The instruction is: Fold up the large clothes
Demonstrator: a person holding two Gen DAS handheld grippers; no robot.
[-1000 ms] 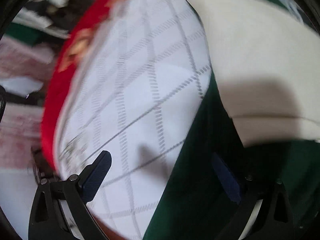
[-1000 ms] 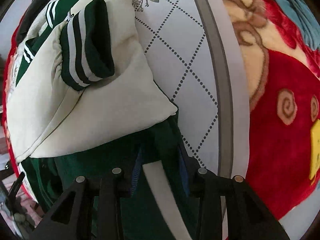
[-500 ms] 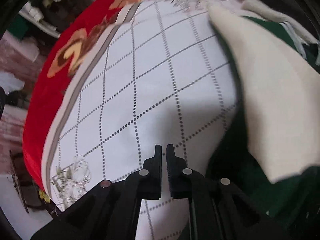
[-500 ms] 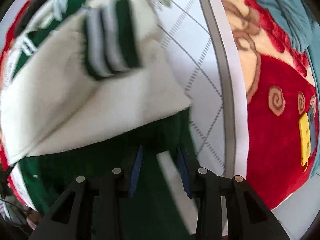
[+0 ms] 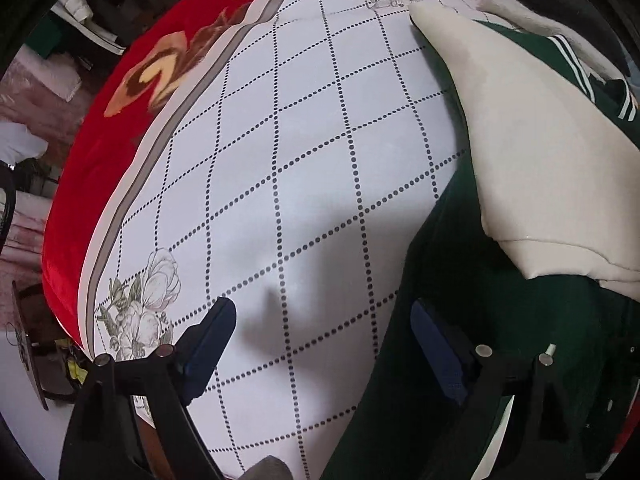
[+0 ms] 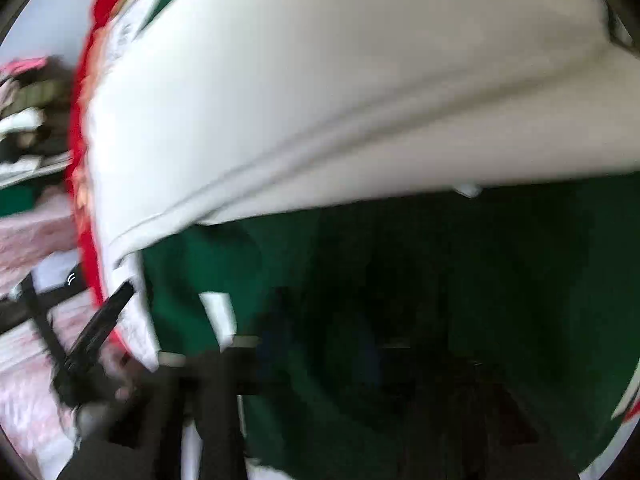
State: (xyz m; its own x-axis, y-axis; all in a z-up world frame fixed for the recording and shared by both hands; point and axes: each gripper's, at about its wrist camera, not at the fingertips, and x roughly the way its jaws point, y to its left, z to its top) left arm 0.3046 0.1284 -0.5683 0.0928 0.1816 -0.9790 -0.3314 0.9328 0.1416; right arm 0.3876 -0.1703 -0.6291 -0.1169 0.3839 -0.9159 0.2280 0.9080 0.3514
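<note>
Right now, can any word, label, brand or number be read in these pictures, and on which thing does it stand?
None can be read.
Jacket: green and cream with white stripes, no lettering visible.
Sheet: dotted lines and flowers only.
Red blanket: pattern only.
Right wrist view: too blurred to read anything.

A bed filled most of the left wrist view, covered by a white sheet [image 5: 280, 152] printed with a dotted diamond grid, grey flower sprays at its corners and a grey border stripe. Under it lay a red blanket [image 5: 96, 168] with tan and brown leaf shapes, draping over the bed's edge. Beyond that edge sat blurred clutter [image 5: 92, 12] of pale and dark items, and a pinkish patterned floor [image 6: 28, 240]. Soft shadows fell across the sheet.
</note>
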